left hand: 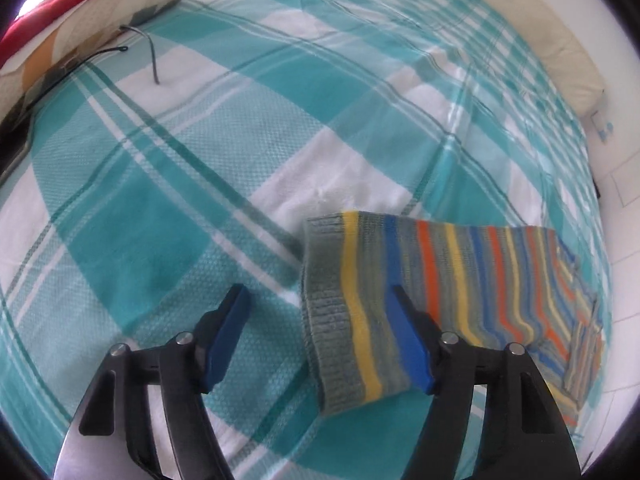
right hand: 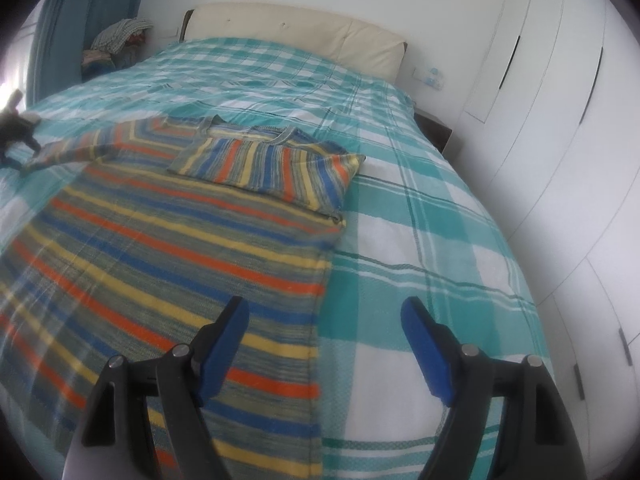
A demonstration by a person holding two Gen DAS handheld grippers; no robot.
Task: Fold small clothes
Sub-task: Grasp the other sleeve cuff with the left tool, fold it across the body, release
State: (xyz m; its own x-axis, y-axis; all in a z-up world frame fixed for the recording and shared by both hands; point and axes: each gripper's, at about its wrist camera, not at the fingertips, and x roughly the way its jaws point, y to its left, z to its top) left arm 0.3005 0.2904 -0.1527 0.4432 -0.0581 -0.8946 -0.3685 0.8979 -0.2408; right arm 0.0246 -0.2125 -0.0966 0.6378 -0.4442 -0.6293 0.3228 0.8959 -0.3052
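Observation:
A striped knit sweater (right hand: 168,248) in grey, blue, orange and yellow lies flat on the teal checked bedspread (right hand: 420,248). Its right sleeve (right hand: 272,168) is folded across the chest. Its left sleeve (left hand: 440,280) stretches out sideways, cuff (left hand: 328,304) outermost. My left gripper (left hand: 320,320) is open just above that cuff, the right finger (left hand: 408,340) over the sleeve, the left one over bare bedspread (left hand: 160,200). My right gripper (right hand: 324,340) is open and empty over the sweater's lower right edge. The left gripper shows small at the far left of the right wrist view (right hand: 16,128).
A patterned pillow (left hand: 80,36) with a red cloth (left hand: 52,8) and a dark cable (left hand: 148,52) lie at the bed's far left. A cream headboard (right hand: 300,36), a clothes pile (right hand: 120,40) and white wardrobe doors (right hand: 560,140) border the bed.

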